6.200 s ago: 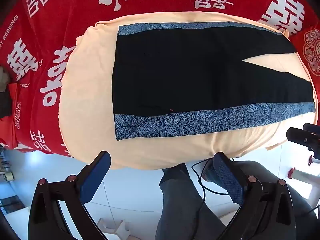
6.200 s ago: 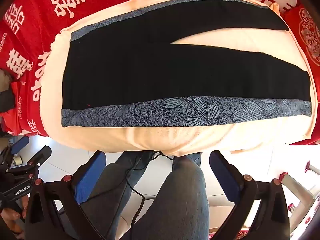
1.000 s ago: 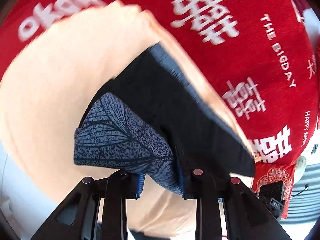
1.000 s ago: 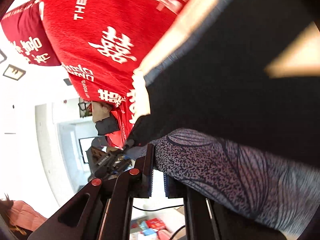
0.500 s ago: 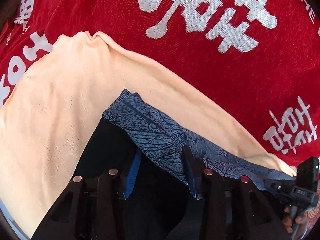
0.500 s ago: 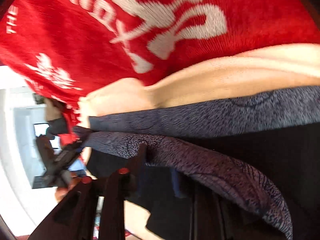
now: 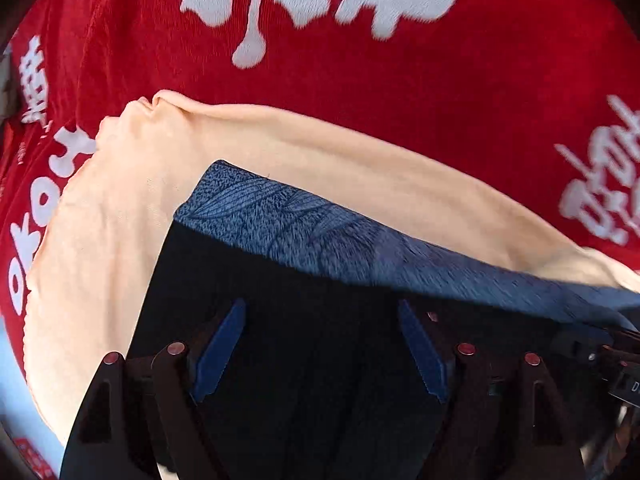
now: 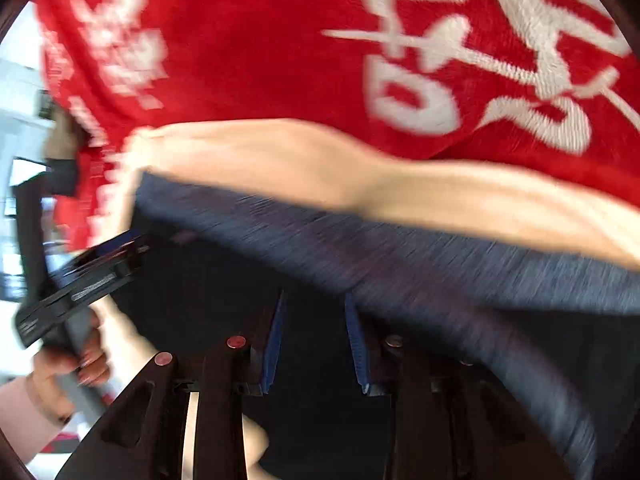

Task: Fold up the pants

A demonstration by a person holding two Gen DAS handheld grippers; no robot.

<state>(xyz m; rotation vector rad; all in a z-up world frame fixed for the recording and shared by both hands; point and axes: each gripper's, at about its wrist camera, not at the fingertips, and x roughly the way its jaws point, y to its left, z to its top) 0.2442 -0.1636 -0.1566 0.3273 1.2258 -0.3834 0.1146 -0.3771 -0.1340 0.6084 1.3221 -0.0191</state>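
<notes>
The pants [image 7: 304,320] lie right under both grippers, patterned band running crosswise ahead; left gripper [image 7: 320,352] is spread wide and empty, right gripper [image 8: 314,344] part-open, gripping nothing.

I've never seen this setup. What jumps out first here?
The bright red cloth with big white characters fills the top of both views. Below it, black pants with a blue leaf-patterned band lie on a peach towel. The left claw hangs open over the black fabric.
</notes>
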